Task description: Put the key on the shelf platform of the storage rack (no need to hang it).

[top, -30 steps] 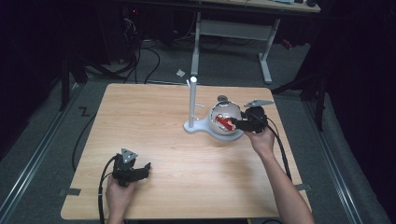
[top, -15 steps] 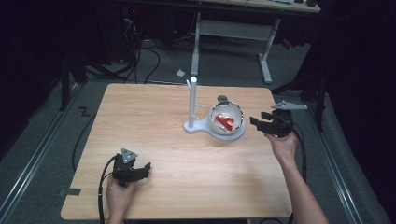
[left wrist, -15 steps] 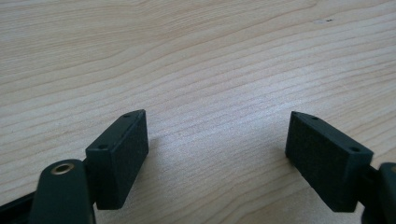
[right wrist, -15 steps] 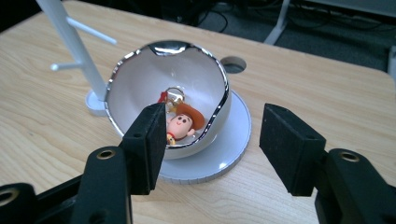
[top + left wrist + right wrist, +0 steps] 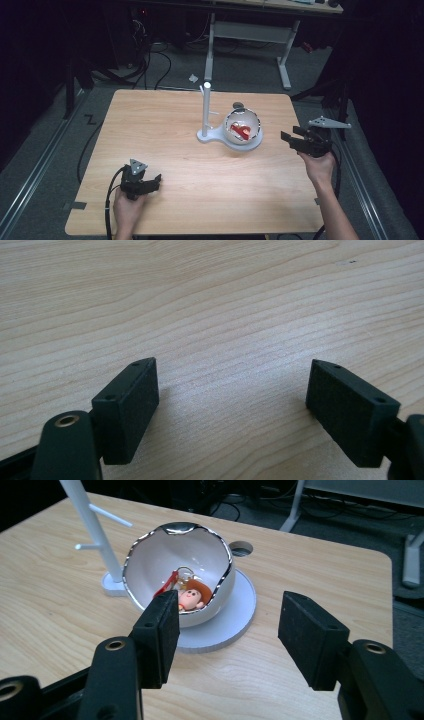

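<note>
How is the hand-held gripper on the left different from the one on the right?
The left hand-held gripper sits low at the near left of the table, facing bare wood. The right hand-held gripper is held by the table's right edge, aimed at the white bowl with a little toy figure inside. The right one's grey plate sticks out farther. Both are black, held in a hand, with jaws open and nothing between them.

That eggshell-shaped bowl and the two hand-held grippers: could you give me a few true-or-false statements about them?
1. The white eggshell-shaped bowl holds a small cowboy figure keychain. True.
2. The right gripper is clamped on the bowl. False: its jaws are open, short of the bowl.
3. The left gripper has open jaws over bare wooden table. True.
4. The bowl lies tipped on the floor. False: it sits on the white stand's round base on the table.
</note>
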`<action>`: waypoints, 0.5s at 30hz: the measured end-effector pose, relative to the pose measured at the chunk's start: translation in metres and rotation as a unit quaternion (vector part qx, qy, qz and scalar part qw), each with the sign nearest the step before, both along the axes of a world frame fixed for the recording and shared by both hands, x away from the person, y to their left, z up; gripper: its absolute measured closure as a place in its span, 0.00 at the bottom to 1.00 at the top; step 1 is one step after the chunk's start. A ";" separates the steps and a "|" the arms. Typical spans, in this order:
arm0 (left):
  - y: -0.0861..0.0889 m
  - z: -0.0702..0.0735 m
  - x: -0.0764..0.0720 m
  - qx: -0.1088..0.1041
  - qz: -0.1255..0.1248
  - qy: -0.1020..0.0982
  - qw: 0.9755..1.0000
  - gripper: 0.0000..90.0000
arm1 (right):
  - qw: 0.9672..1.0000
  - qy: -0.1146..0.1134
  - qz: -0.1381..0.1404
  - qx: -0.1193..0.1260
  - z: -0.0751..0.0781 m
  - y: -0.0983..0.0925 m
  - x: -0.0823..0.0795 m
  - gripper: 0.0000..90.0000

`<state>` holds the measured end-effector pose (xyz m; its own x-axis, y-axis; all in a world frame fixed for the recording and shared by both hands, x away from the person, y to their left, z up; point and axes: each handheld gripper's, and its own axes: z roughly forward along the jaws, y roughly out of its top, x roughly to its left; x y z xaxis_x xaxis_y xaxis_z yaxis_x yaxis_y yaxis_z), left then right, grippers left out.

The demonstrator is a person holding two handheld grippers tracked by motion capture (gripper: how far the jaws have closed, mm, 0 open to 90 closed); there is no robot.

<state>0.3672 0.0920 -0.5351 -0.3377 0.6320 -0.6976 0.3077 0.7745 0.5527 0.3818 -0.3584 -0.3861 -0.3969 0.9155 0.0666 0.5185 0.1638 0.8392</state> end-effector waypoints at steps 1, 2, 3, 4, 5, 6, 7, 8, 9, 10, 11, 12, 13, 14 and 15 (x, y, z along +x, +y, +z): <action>0.000 0.000 0.000 0.003 -0.002 -0.002 1.000 0.24 | 1.000 0.001 0.001 -0.001 -0.001 -0.001 -0.002 0.47; 0.000 0.000 0.000 0.003 -0.002 -0.002 1.000 0.24 | 1.000 0.001 0.001 -0.001 -0.001 -0.001 -0.002 0.47; 0.000 0.000 0.000 0.000 0.001 0.000 1.000 0.24 | 1.000 0.001 0.000 -0.004 -0.003 -0.002 -0.007 0.47; 0.000 0.000 0.000 0.000 0.001 0.000 1.000 0.24 | 1.000 0.001 0.000 -0.004 -0.003 -0.002 -0.007 0.47; 0.000 0.000 0.000 0.000 0.001 0.000 1.000 0.24 | 1.000 -0.002 -0.002 -0.003 -0.004 -0.003 -0.010 0.47; 0.000 0.000 0.000 0.000 0.001 0.000 1.000 0.24 | 1.000 -0.006 -0.005 0.003 -0.006 -0.007 -0.015 0.47; 0.000 0.000 0.000 -0.001 0.001 0.000 1.000 0.24 | 1.000 -0.007 -0.007 0.006 -0.007 -0.008 -0.018 0.47; 0.000 0.000 0.000 -0.001 0.001 0.000 1.000 0.24 | 1.000 -0.007 -0.007 0.006 -0.007 -0.008 -0.018 0.47; 0.000 0.000 0.000 0.000 0.001 0.000 1.000 0.24 | 1.000 -0.007 -0.013 0.006 -0.009 -0.011 -0.023 0.47; 0.000 0.000 0.000 0.000 0.001 0.000 1.000 0.24 | 1.000 -0.008 -0.014 0.004 -0.010 -0.012 -0.025 0.47; 0.000 0.000 0.000 0.000 0.001 0.000 1.000 0.24 | 1.000 -0.007 -0.015 0.003 -0.010 -0.013 -0.028 0.47; 0.000 0.000 0.000 0.000 0.001 0.000 1.000 0.24 | 1.000 -0.007 -0.015 0.003 -0.010 -0.013 -0.028 0.47; 0.000 0.000 0.000 0.000 0.001 0.000 1.000 0.24 | 1.000 -0.008 -0.015 0.002 -0.011 -0.014 -0.030 0.47; 0.000 0.000 0.000 0.000 0.000 -0.001 1.000 0.24 | 1.000 -0.009 -0.016 0.004 -0.013 -0.016 -0.034 0.47; 0.000 0.000 0.000 0.000 0.000 -0.001 1.000 0.24 | 1.000 -0.009 -0.016 0.004 -0.013 -0.016 -0.034 0.47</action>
<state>0.3673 0.0920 -0.5352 -0.3367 0.6327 -0.6974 0.3070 0.7739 0.5539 0.3477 -0.3741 -0.3996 -0.3689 0.9270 0.0675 0.5089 0.1407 0.8492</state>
